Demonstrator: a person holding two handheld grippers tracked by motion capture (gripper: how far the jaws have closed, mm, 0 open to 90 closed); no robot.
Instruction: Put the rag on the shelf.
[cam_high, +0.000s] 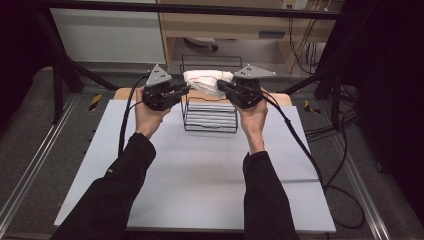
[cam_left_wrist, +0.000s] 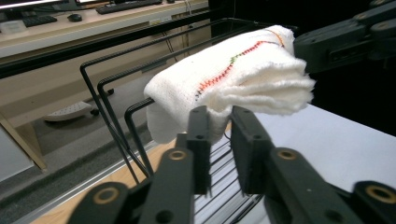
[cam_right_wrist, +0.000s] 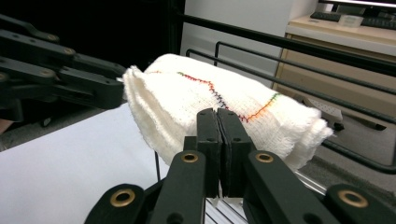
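A person's two forearms in black sleeves reach in from the near edge over a pale grey-white table. Each hand holds a black two-jaw gripper, and a black cable trails from each back toward the person.

The left hand holds the left gripper, which points inward toward the middle of the table. In the left gripper view its jaws stand apart with a clear gap between them, at the lower edge of a folded white cloth. Whether either jaw touches the cloth cannot be told from here.

The right hand holds the right gripper, pointing inward from the other side. In the right gripper view its jaws are pressed together and pinch the lower edge of the cloth.

The cloth is a thick, loosely woven bundle with a wavy line of multicoloured stitching across it. It sits between the two grippers, raised above a black wire rack at the far middle of the table. In the high view the cloth lies across the rack's upper part; whether it rests on the wires cannot be told.

Beyond the table are a wooden desk, a black metal frame and a grey floor.
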